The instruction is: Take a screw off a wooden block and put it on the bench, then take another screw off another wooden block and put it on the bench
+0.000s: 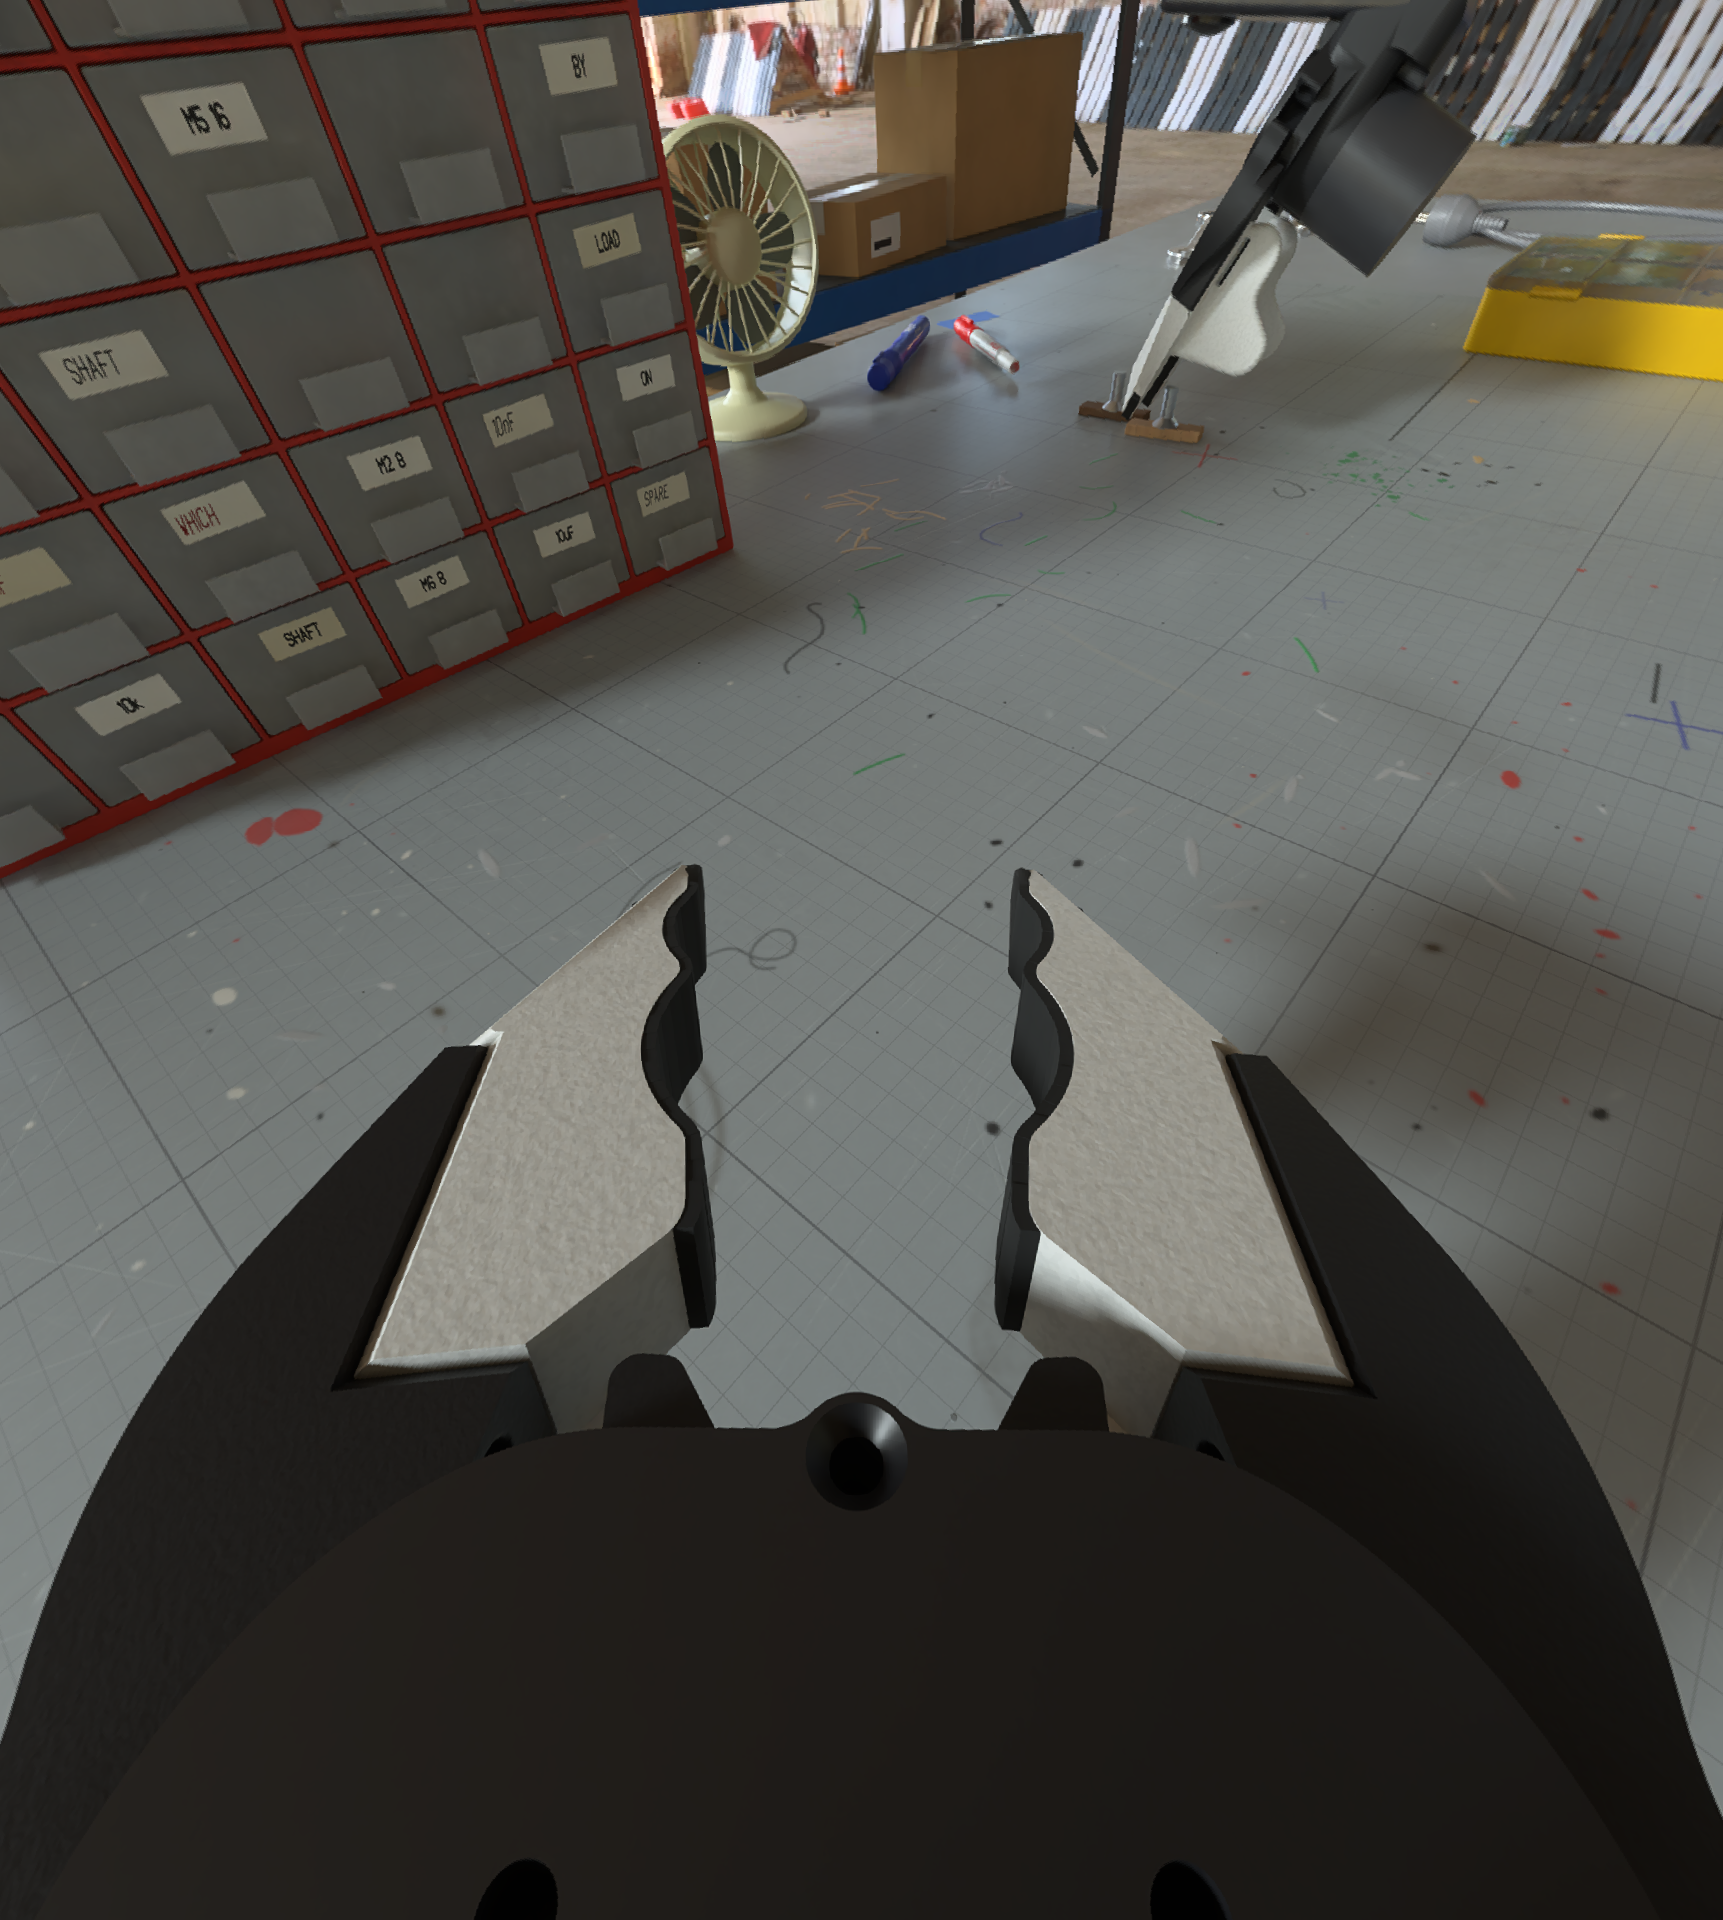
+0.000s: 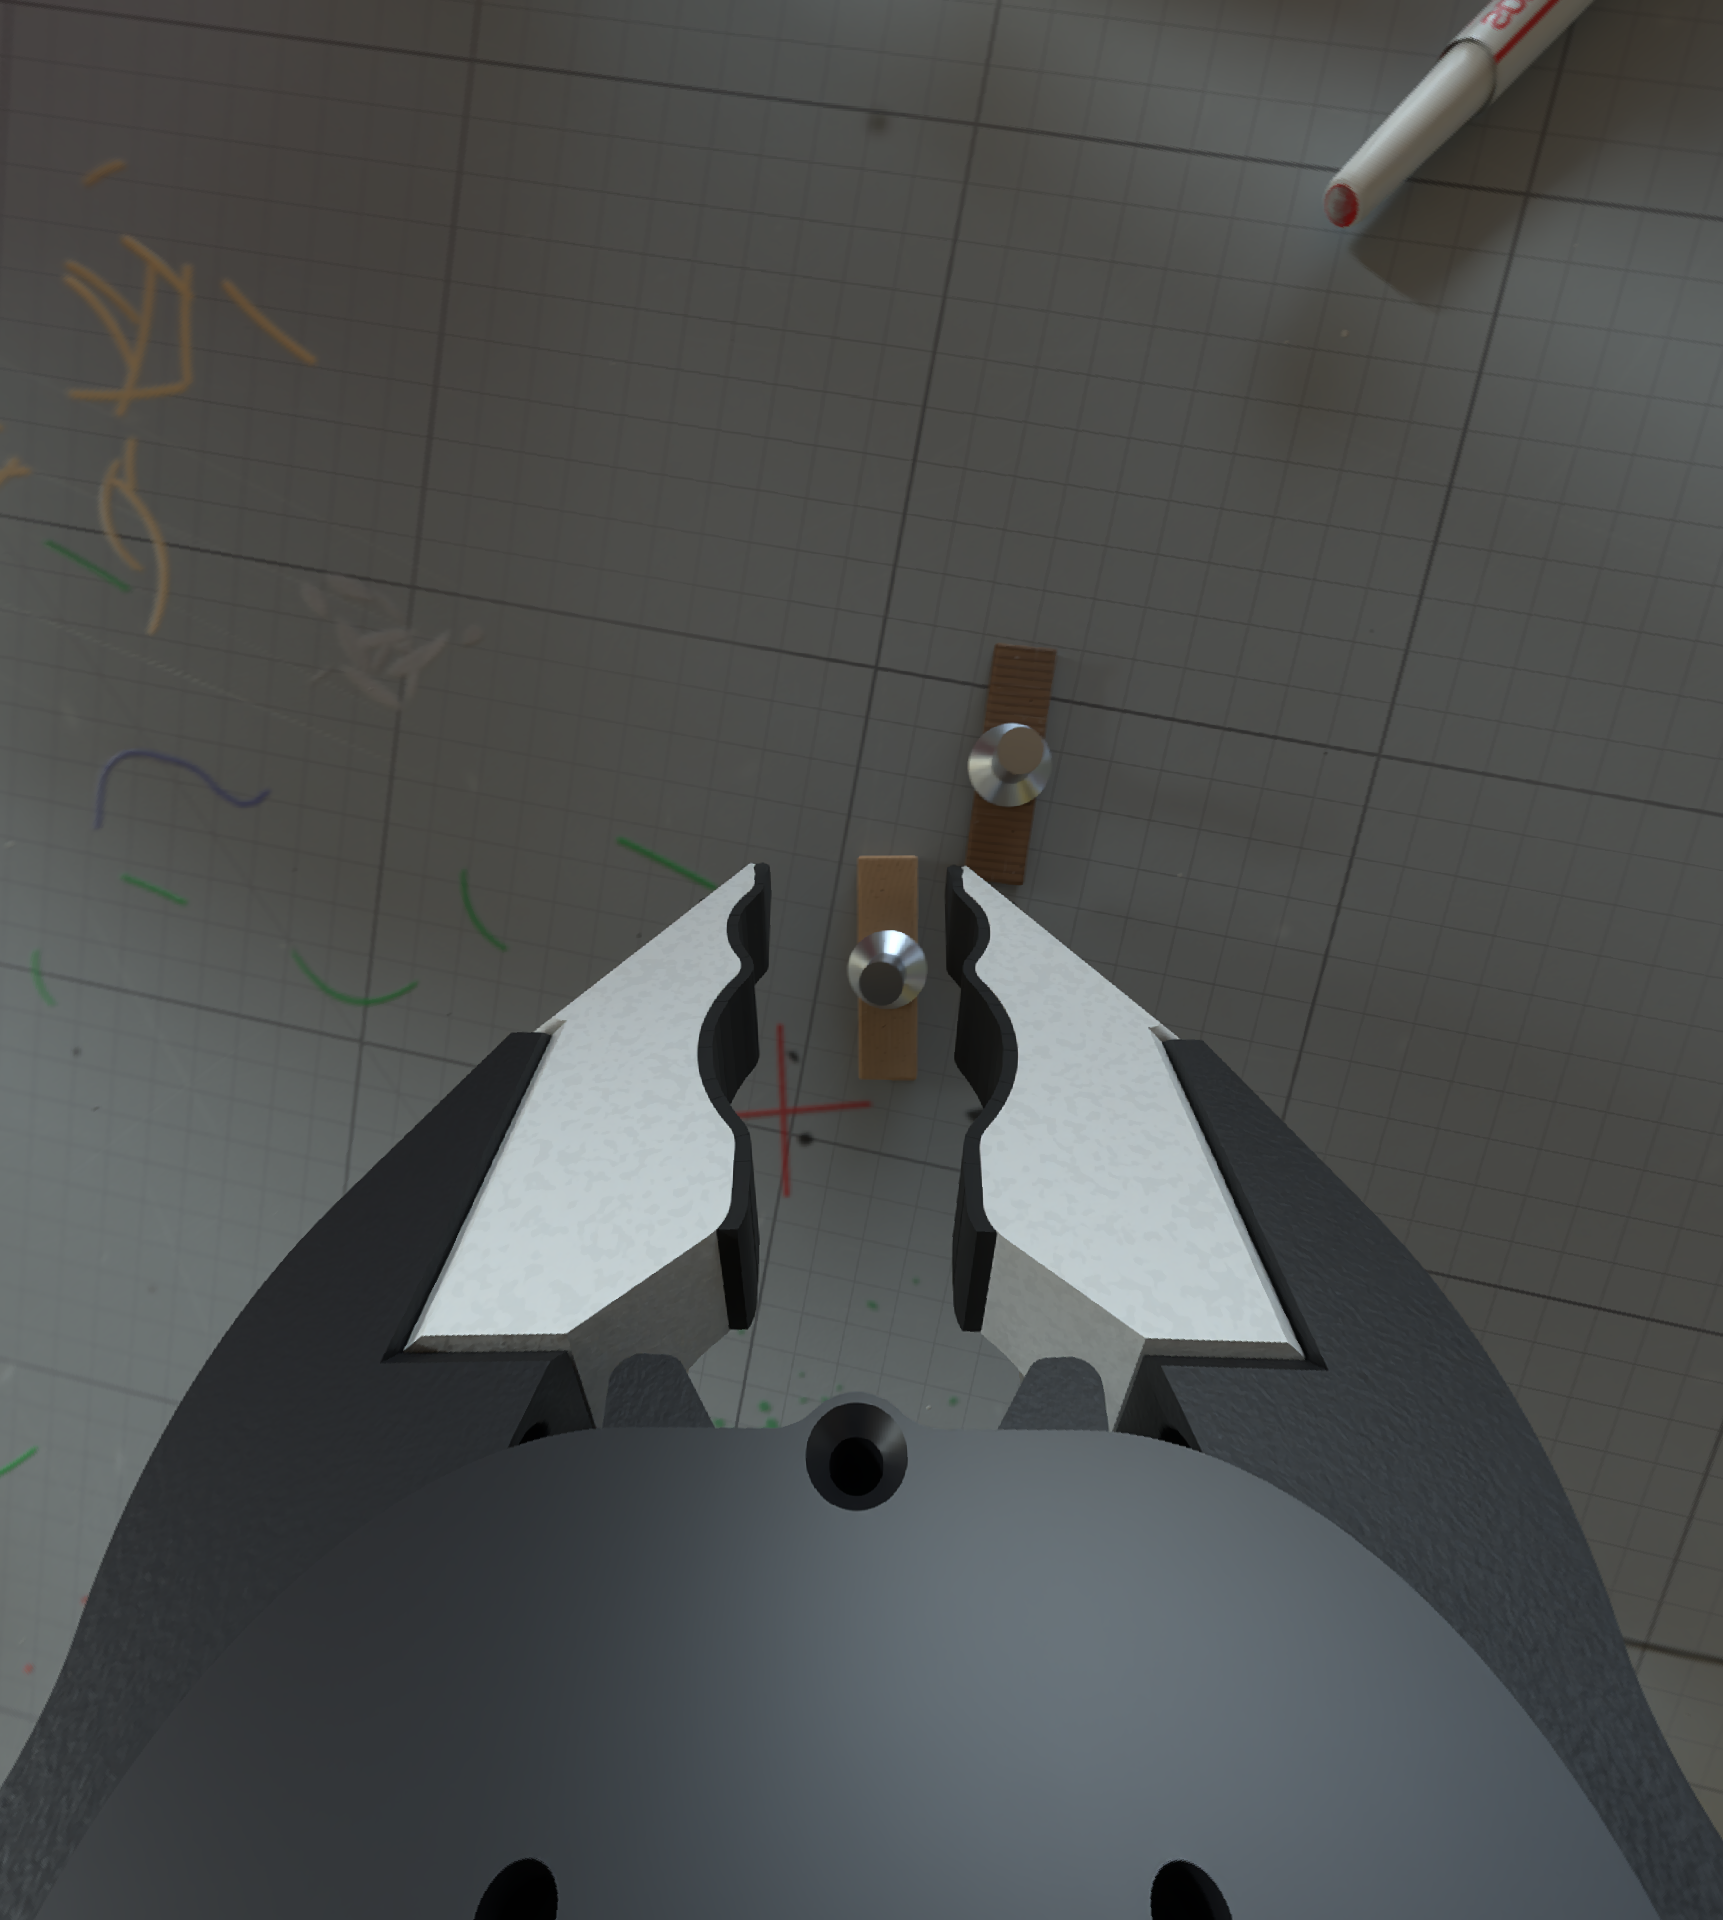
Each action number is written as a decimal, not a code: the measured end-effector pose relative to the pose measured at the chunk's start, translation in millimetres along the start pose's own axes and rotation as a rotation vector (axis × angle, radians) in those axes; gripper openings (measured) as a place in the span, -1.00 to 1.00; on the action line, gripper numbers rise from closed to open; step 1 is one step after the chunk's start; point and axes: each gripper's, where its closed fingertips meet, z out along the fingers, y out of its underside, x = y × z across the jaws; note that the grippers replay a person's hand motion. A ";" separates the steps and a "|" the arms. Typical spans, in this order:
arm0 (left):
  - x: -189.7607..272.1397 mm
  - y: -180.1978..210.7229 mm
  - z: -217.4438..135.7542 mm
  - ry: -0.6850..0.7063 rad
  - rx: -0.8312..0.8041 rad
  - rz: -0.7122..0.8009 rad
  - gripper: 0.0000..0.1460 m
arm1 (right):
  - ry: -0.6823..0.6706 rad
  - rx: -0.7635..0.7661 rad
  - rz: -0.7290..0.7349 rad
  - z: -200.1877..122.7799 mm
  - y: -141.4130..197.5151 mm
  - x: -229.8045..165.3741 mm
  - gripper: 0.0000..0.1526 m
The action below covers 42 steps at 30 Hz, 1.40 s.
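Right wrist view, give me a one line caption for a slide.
Right gripper, jaws open, poised above a screw on the light wooden block; a second screw stands on the darker block.

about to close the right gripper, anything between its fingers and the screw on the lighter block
Nothing visible. The right gripper is open, the screw upright on the lighter block in the gap between its fingers.

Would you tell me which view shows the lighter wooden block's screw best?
The right wrist view: the screw sits close, seen from above, between the open right gripper fingers. The left wrist view shows it only small and far off.
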 end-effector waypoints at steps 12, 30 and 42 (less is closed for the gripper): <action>1.4 -0.1 0.2 0.003 -0.004 0.007 -0.19 | 0.054 -0.048 -0.044 -8.6 17.2 0.5 -0.42; 0.2 2.0 0.5 -0.006 -0.013 0.015 -0.20 | 0.106 0.084 -0.205 -32.5 -1.2 -14.0 -0.90; 1.9 -2.2 -0.3 -0.004 -0.001 0.022 -0.20 | -0.300 0.263 -0.903 -134.0 110.9 -293.5 -0.90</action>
